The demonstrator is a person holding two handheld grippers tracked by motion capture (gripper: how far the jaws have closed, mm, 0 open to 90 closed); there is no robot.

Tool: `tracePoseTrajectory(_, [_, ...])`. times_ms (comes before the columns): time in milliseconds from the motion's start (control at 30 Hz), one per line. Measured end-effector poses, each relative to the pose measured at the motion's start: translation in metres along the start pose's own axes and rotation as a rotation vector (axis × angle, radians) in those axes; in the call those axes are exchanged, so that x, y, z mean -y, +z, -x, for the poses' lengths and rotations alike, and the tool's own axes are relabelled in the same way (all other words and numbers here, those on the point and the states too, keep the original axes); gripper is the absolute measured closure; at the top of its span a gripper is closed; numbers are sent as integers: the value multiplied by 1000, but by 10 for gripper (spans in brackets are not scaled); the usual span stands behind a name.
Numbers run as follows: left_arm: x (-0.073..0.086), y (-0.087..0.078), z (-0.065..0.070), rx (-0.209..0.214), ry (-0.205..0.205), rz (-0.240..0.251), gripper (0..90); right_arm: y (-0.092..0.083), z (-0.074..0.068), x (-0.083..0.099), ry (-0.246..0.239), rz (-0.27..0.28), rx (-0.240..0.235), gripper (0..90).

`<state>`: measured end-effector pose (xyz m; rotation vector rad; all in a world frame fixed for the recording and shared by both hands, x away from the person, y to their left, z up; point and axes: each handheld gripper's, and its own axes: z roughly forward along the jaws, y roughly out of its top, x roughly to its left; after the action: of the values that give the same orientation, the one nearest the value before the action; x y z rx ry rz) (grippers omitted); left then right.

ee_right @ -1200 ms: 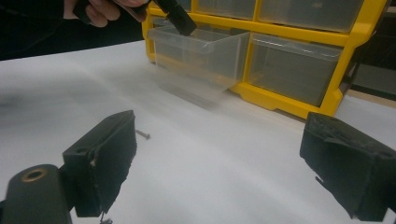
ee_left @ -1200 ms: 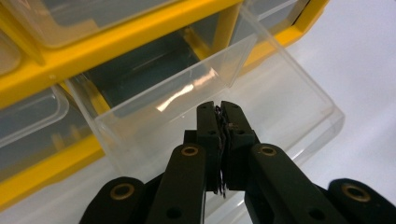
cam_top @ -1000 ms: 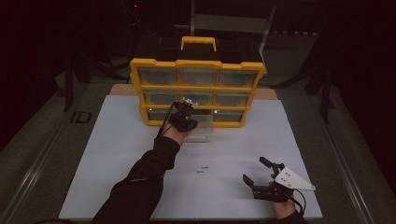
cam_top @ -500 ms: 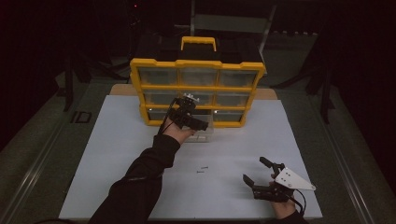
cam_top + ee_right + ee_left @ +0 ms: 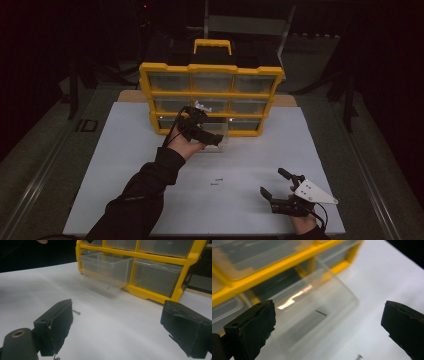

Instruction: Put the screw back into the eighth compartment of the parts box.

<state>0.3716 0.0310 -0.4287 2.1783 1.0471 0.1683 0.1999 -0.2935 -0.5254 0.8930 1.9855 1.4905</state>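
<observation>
A yellow organizer [image 5: 211,71] with clear drawers stands at the back of the white board. One clear drawer [image 5: 219,141] [image 5: 312,315] [image 5: 105,266] of its bottom row is pulled out, and a small screw [image 5: 321,312] lies inside it. My left gripper [image 5: 212,136] [image 5: 328,322] hovers just over that drawer. Its jaws have just been opening and stand wide apart with nothing held between them. My right gripper [image 5: 272,181] [image 5: 117,322] rests open near the front right. A loose screw [image 5: 76,312] lies on the board ahead of it.
Two small screws [image 5: 216,181] lie on the white board [image 5: 125,165] between the hands. Another screw [image 5: 359,356] shows on the board beside the drawer. Dark floor surrounds the board, and a black case stands behind the organizer.
The left gripper has opened its jaws and lifted a little above the pulled-out drawer. The right gripper has stayed where it was.
</observation>
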Motion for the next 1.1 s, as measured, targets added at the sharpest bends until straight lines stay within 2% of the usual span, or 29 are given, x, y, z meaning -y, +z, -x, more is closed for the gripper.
tracePoseTrajectory(33, [1,-2,0,21,6,4,0,0,0,0,0,0,-1,110])
tracePoseTrajectory(67, [3,-3,1,19,5,4,0,0,0,0,-1,1,0,110])
tracePoseTrajectory(133, [6,-6,0,45,7,3,0,0,0,0,-2,-1,-1,110])
tracePoseTrajectory(267, [15,-10,1,63,24,12,0,0,-1,0,-2,-1,0,110])
tracePoseTrajectory(300, [17,-11,2,77,33,17,0,0,-1,0,-2,0,0,110])
tracePoseTrajectory(333, [19,-12,3,74,45,22,0,0,0,0,-3,-2,0,110])
tracePoseTrajectory(467, [26,-15,8,122,99,43,0,1,-1,0,-4,-3,0,110])
tracePoseTrajectory(500, [27,-15,10,118,113,43,0,1,-1,0,-3,-3,-1,110])
tracePoseTrajectory(700, [39,-11,18,176,176,64,0,1,-1,0,-3,-3,0,110])
tracePoseTrajectory(767, [43,-8,21,167,199,60,0,1,-1,0,-4,-4,0,110])
tracePoseTrajectory(967, [57,-1,28,244,250,73,6,1,-1,0,-4,-4,-1,110])
tracePoseTrajectory(1100, [67,4,32,284,301,77,53,1,-1,0,-5,-4,-2,110])
